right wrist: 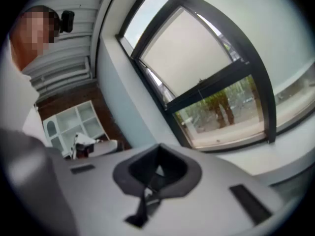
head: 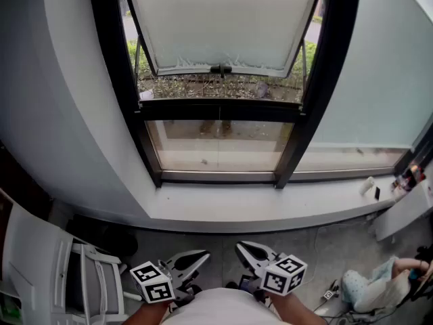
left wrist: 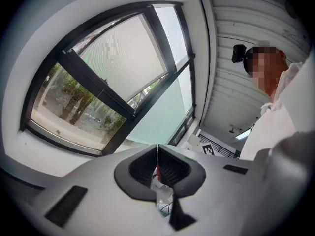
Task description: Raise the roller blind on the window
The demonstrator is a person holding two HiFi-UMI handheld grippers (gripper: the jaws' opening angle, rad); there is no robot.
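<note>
At twelve o'clock, the pale, flat roller blind [head: 223, 19] fills a black frame [head: 108, 59]. At six, my left gripper [head: 197, 256] and right gripper [head: 243, 249] sit clenched, empty.

a white ledge [head: 270, 207] runs below the glass, with a small white bottle [head: 367, 185] sitting near its right end. a white chair [head: 40, 263] stands on the grey floor [head: 331, 246] at the left. a white cubby shelf [right wrist: 74, 124] stands against a brown wall. trees [right wrist: 221, 104] grow outside.
</note>
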